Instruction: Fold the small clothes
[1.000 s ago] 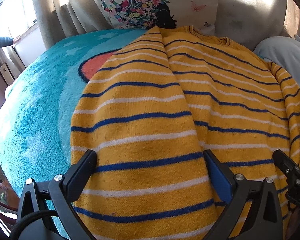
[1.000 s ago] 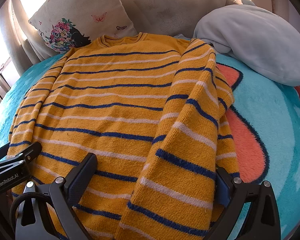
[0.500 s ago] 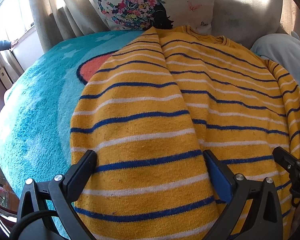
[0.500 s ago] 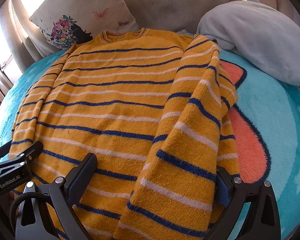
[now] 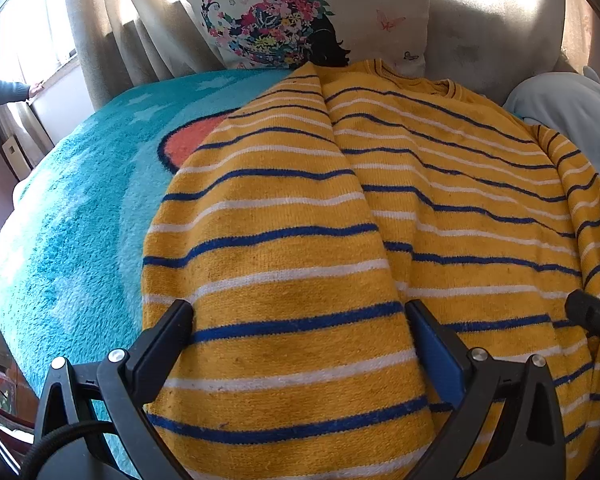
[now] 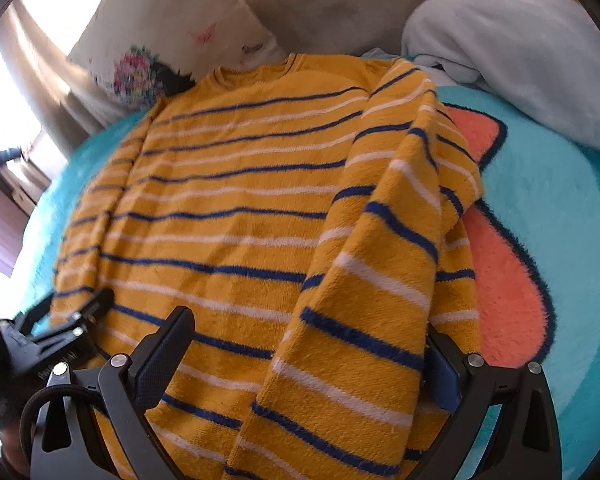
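Nearest the lens in each wrist view, the two fingers stand wide apart with sweater fabric lying between them. The left gripper point(image 5: 298, 328) straddles the folded-in left sleeve point(image 5: 276, 280); the right gripper point(image 6: 306, 340) straddles the folded-in right sleeve point(image 6: 380, 248). Neither pair of jaws is pressed together on the knit.

In the right wrist view the left gripper point(image 6: 66, 330) shows at the lower left edge, lying at the sweater's hem; lettering on its body is too blurred to read. In the left wrist view a tip of the right gripper point(image 5: 592, 316) enters at the right edge.

The yellow sweater point(image 6: 228, 200), striped blue and white, lies flat on a turquoise plush blanket point(image 5: 72, 232) with an orange patch point(image 6: 504, 280) outlined in black. Open blanket lies to the left of the sweater's left edge and to the right of its right edge.

Beyond the collar point(image 5: 412, 76) leans a floral cushion point(image 5: 296, 20) printed with butterflies; a pale grey bundle point(image 6: 516, 48) lies at the far right. A curtain point(image 5: 132, 32) and a sleeved hand point(image 5: 20, 90) at a bright window close the far left.
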Motion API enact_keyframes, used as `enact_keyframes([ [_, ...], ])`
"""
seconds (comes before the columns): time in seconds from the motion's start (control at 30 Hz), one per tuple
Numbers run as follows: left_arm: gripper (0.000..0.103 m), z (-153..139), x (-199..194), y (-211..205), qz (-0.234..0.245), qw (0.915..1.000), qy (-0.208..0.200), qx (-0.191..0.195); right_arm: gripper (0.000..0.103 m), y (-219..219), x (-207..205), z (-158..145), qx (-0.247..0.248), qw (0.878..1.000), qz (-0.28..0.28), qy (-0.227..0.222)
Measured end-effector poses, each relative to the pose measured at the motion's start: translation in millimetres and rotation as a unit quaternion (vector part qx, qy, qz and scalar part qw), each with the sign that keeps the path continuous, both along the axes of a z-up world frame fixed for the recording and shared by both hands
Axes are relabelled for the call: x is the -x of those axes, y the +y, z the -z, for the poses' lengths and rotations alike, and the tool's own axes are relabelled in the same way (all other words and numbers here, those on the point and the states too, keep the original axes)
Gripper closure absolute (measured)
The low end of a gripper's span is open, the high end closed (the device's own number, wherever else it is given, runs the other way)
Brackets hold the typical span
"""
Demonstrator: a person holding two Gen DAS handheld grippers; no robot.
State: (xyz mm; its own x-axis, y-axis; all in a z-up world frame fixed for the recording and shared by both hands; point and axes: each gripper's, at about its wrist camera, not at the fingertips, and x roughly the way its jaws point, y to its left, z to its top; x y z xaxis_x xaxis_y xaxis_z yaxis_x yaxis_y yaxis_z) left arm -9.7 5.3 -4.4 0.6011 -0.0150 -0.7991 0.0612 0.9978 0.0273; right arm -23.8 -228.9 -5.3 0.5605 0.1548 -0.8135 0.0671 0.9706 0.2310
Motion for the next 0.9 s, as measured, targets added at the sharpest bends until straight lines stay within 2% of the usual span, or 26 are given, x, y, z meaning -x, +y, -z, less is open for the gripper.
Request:
enact_keyframes([
  [0.2, 0.0, 0, 1, 0, 0.0, 1.0, 0.0, 0.002, 0.0, 1, -2, -1, -0.005, 1.0, 0.0, 0.003],
  [0.43, 0.0, 0, 1, 0, -0.001, 1.0, 0.0, 0.003, 0.0, 9, 3, 0, 0.031, 0.999, -0.01, -0.01],
  [0.6, 0.0, -7, 3, 5, -0.007, 0.9998, 0.0, 0.018, 0.002, -5, 14, -11, 0.004, 0.999, 0.002, -0.038],
  [0.73, 0.0, -29, 15, 17, -0.013, 0.9978, -0.031, 0.057, 0.003, -21, 35, -34, -0.007, 0.996, 0.021, -0.086],
  [0.9, 0.0, -52, 27, 14, -0.001, 0.9963, -0.07, 0.049, 0.003, -36, 54, -52, 0.013, 0.992, 0.047, -0.12],
])
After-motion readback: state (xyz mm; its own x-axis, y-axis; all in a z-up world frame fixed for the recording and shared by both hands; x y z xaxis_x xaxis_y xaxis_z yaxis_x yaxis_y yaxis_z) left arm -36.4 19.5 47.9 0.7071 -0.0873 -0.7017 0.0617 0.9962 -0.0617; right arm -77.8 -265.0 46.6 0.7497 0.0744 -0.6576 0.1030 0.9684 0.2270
